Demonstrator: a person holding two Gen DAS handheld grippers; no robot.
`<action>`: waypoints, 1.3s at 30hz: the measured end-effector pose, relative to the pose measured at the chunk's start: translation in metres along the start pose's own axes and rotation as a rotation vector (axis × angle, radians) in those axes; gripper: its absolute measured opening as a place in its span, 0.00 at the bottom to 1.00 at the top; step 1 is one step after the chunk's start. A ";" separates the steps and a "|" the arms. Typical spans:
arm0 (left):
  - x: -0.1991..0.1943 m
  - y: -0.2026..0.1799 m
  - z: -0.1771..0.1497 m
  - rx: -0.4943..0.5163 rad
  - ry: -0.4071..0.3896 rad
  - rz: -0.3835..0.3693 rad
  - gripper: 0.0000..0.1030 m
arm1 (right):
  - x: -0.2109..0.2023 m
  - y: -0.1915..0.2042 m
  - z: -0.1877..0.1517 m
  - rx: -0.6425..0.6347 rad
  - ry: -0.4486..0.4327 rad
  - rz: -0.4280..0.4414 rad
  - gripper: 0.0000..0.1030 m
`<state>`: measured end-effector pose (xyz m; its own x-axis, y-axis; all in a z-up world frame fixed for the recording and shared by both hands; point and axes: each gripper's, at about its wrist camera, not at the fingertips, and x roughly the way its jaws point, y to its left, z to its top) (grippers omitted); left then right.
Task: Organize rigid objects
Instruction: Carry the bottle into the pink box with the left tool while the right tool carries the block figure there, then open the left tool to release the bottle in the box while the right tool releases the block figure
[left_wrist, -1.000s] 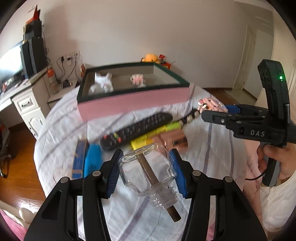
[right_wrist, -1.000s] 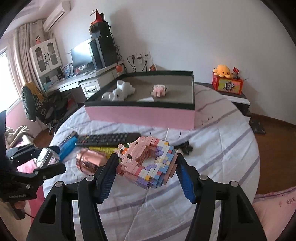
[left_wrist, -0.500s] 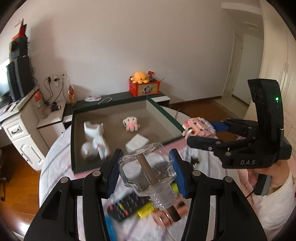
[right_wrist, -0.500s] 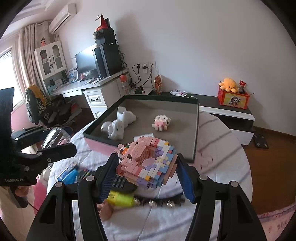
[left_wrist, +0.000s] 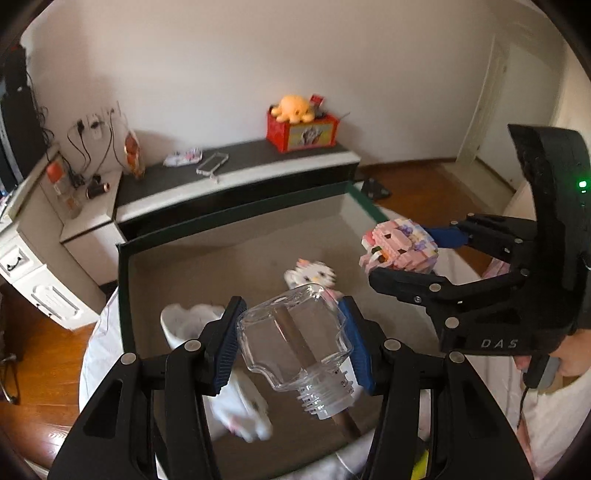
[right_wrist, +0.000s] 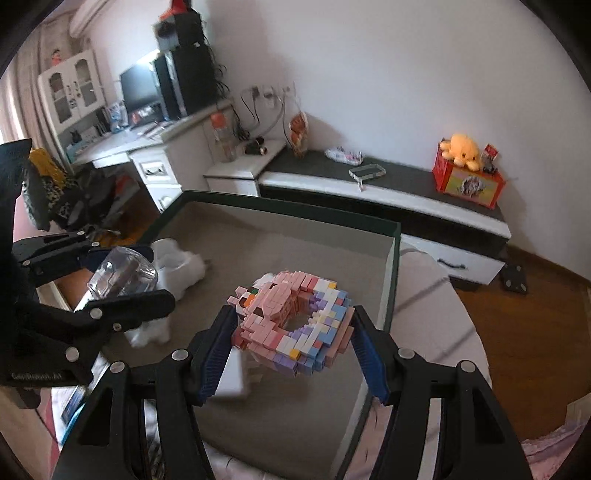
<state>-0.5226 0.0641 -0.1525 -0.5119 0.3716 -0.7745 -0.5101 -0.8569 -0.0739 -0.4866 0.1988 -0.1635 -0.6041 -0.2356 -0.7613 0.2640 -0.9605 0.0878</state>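
My left gripper (left_wrist: 291, 345) is shut on a clear glass bottle (left_wrist: 295, 339) with a brown stick through its neck, held over the dark-rimmed box (left_wrist: 236, 218). My right gripper (right_wrist: 291, 350) is shut on a pink and pastel block figure (right_wrist: 291, 325), also above the box (right_wrist: 288, 214). Each gripper shows in the other's view: the right one (left_wrist: 410, 254) with the block figure (left_wrist: 399, 247), the left one (right_wrist: 110, 273) with the bottle (right_wrist: 122, 273). Inside the box lie a white figure (left_wrist: 195, 328), a small white and pink cat figure (left_wrist: 312, 275) and a white block (right_wrist: 232, 373).
The box sits on a round table with a white striped cloth (right_wrist: 432, 295). Behind it runs a low black and white cabinet (right_wrist: 369, 184) with a red box and orange plush (right_wrist: 465, 166). A desk with a monitor (right_wrist: 144, 88) stands at the left. A hand (left_wrist: 569, 354) grips the right handle.
Both grippers have travelled forward from over the loose items on the cloth to above the box, each keeping its load. The remote and the other table items have dropped out of view.
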 end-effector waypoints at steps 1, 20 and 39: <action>0.007 0.003 0.004 -0.001 0.015 -0.005 0.51 | 0.009 -0.003 0.006 0.000 0.012 -0.009 0.62; 0.116 0.049 0.031 -0.088 0.227 0.096 0.51 | 0.083 -0.024 0.043 -0.057 0.173 -0.064 0.62; 0.045 0.061 0.021 -0.179 0.089 0.166 0.97 | 0.038 -0.006 0.042 -0.096 0.073 -0.161 0.82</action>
<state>-0.5912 0.0363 -0.1784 -0.5114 0.1940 -0.8372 -0.2892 -0.9562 -0.0449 -0.5423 0.1892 -0.1657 -0.5894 -0.0650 -0.8052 0.2404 -0.9657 -0.0980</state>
